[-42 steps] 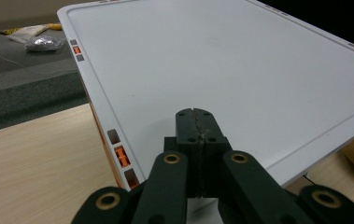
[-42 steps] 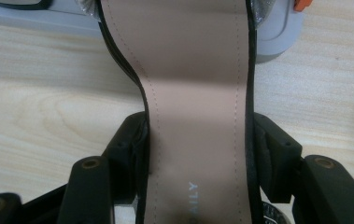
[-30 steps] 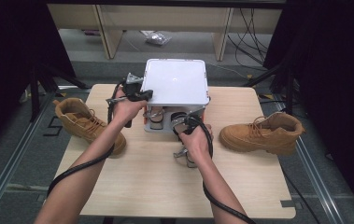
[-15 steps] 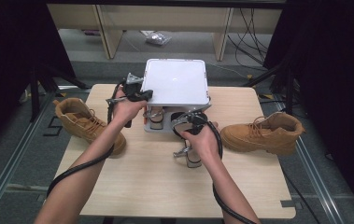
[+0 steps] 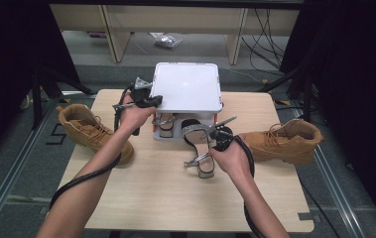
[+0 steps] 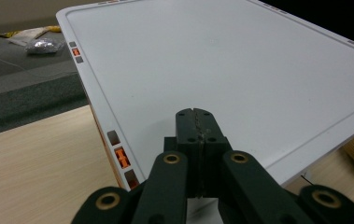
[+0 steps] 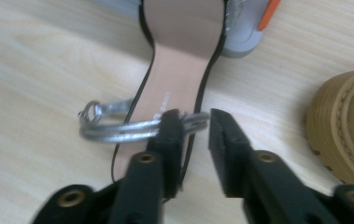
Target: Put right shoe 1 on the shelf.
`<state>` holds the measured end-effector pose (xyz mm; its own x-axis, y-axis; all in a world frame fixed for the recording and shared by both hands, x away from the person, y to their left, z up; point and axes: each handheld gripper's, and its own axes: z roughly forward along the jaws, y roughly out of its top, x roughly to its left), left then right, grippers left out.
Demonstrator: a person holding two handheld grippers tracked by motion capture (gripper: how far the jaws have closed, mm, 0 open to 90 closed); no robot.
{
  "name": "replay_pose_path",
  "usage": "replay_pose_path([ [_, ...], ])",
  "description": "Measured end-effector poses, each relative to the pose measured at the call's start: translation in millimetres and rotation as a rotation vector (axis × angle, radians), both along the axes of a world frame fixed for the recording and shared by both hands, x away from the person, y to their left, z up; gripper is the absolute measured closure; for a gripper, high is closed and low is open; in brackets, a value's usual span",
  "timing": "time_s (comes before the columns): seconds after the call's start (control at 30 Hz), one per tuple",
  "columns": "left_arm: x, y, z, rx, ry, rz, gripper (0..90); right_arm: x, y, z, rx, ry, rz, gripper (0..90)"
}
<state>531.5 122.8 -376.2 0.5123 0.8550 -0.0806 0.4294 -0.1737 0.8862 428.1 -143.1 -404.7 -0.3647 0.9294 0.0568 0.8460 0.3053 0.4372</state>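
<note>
A black high-heeled sandal [image 5: 199,148] with a silver ankle strap [image 7: 118,129] lies on the wooden table, its toe under the front of a white-topped rack [image 5: 188,87]. My right gripper [image 7: 195,123] is open at the heel end, and the strap's end sits in the gap between its fingers. In the high view the right gripper [image 5: 206,157] is beside the sandal's heel. My left gripper [image 6: 195,116] is shut with nothing in it, its tips over the rack's white top near the left edge [image 5: 156,100]. A second sandal [image 5: 165,124] stands under the rack.
A tan boot [image 5: 91,131] lies at the table's left side and another tan boot [image 5: 284,141] at the right, close to my right hand; its toe [image 7: 347,130] is at the right of the right gripper view. Bare tabletop [image 5: 175,198] spreads toward the front edge.
My right hand has shifted slightly to the right with the sandal's heel end. The left hand and gripper have stayed at the rack's top.
</note>
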Motion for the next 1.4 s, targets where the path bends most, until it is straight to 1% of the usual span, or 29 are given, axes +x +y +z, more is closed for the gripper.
replay_pose_path([
  [0.07, 0.0, 0.1, 0.0, 0.001, 0.000, -0.001, 89.5, -3.9, -2.3, 1.9, -0.013, -0.019, 0.004, 83.9],
  [0.1, 0.0, 0.1, 0.1, 0.000, 0.001, -0.001, 89.5, -4.4, -4.8, 2.1, -0.035, -0.033, 0.028, 85.9],
  [0.13, 0.1, 0.2, 0.1, -0.002, 0.001, -0.001, 89.5, -6.5, -5.4, 1.7, -0.044, -0.023, 0.027, 87.4],
  [0.17, 0.2, 0.2, 0.0, -0.002, 0.001, -0.002, 89.5, -8.2, -6.8, 0.9, -0.047, -0.025, 0.043, 88.8],
  [0.2, 0.1, 0.2, 0.0, -0.001, 0.001, -0.002, 89.4, -11.9, -7.2, -0.8, -0.051, 0.000, 0.044, 90.0],
  [0.23, 0.0, 0.0, 0.0, -0.001, -0.001, 0.001, 89.5, -14.1, -7.8, -2.4, -0.057, 0.009, 0.046, 90.0],
  [0.33, 0.1, 0.2, -0.3, -0.004, -0.002, -0.001, 89.5, -23.0, -7.4, -9.0, -0.031, 0.074, 0.053, 90.0],
  [0.37, 0.2, 0.3, -0.1, -0.003, 0.000, -0.003, 89.5, -24.6, -8.1, -11.4, -0.045, 0.072, 0.065, 90.0],
  [0.43, 0.0, -0.2, 0.2, 0.003, 0.000, 0.001, 89.5, -29.5, -7.4, -17.4, -0.050, 0.102, 0.086, 90.0],
  [0.5, 0.2, 0.0, 0.3, 0.003, 0.002, -0.002, 89.5, -32.7, -7.0, -22.5, -0.043, 0.130, 0.090, 90.0],
  [0.53, 0.2, 0.0, 0.3, 0.003, 0.002, -0.002, 89.5, -34.0, -5.2, -24.0, -0.046, 0.149, 0.072, 90.0],
  [0.57, 0.2, 0.0, 0.3, 0.003, 0.002, -0.002, 89.5, -35.2, -6.0, -27.2, -0.057, 0.157, 0.091, 90.0],
  [0.67, 0.2, 0.2, 0.1, 0.001, 0.000, -0.003, 89.5, -37.9, -4.1, -33.2, -0.060, 0.182, 0.094, 90.0],
  [0.7, 0.2, 0.3, 0.1, -0.001, 0.001, -0.003, 89.5, -38.4, -4.1, -35.0, -0.067, 0.177, 0.105, 90.0],
  [0.73, 0.2, 0.3, 0.0, -0.002, 0.001, -0.003, 89.5, -38.7, -3.0, -36.9, -0.069, 0.193, 0.109, 90.0],
  [0.8, 0.1, 0.3, -0.3, -0.004, -0.001, -0.002, 89.5, -38.5, -3.4, -41.4, -0.068, 0.188, 0.137, 90.0],
  [0.83, -0.2, 0.4, -0.1, 0.000, 0.002, 0.001, 89.5, -38.9, -1.0, -42.8, -0.068, 0.205, 0.118, 90.0],
  [0.87, -0.2, 0.4, -0.1, -0.001, 0.002, 0.001, 89.4, -38.2, -2.5, -47.7, -0.077, 0.180, 0.152, 90.0],
  [0.9, -0.2, 0.4, -0.1, -0.004, 0.003, 0.001, 89.5, -38.1, -1.9, -49.1, -0.077, 0.183, 0.153, 90.0],
  [0.93, -0.1, 0.4, 0.0, -0.001, 0.003, -0.001, 89.5, -38.3, 2.5, -50.3, -0.072, 0.202, 0.121, 90.0],
  [1.03, 0.1, 0.2, -0.1, 0.000, -0.001, -0.002, 89.5, -37.3, 5.3, -54.5, -0.070, 0.183, 0.124, 90.0],
  [1.07, 0.1, 0.2, -0.1, 0.000, -0.001, -0.002, 89.5, -36.2, 4.2, -56.3, -0.074, 0.167, 0.141, 90.0],
  [1.1, 0.1, 0.3, -0.2, -0.001, -0.001, -0.003, 89.5, -35.6, 6.8, -56.8, -0.064, 0.170, 0.123, 90.0],
  [1.23, 0.3, 0.6, -0.1, -0.002, 0.000, -0.006, 89.5, -33.5, 8.0, -58.8, -0.075, 0.173, 0.132, 90.0],
  [1.27, 0.4, 0.5, 0.0, -0.001, 0.000, -0.005, 89.5, -32.2, 6.2, -59.6, -0.081, 0.164, 0.158, 90.0],
  [1.3, 0.3, 0.4, 0.1, 0.001, 0.001, -0.005, 89.5, -32.3, 6.9, -58.6, -0.078, 0.175, 0.147, 90.0],
  [1.33, 0.1, 0.1, 0.1, 0.003, -0.002, -0.002, 89.5, -31.8, 6.1, -59.0, -0.072, 0.179, 0.156, 90.0],
  [1.37, 0.2, 0.3, 0.0, 0.003, -0.001, -0.003, 89.5, -31.3, 5.6, -60.3, -0.063, 0.168, 0.169, 90.0],
  [1.4, 0.2, 0.5, -0.2, 0.000, -0.001, -0.005, 89.5, -31.3, 7.7, -58.7, -0.084, 0.174, 0.157, 90.0],
])
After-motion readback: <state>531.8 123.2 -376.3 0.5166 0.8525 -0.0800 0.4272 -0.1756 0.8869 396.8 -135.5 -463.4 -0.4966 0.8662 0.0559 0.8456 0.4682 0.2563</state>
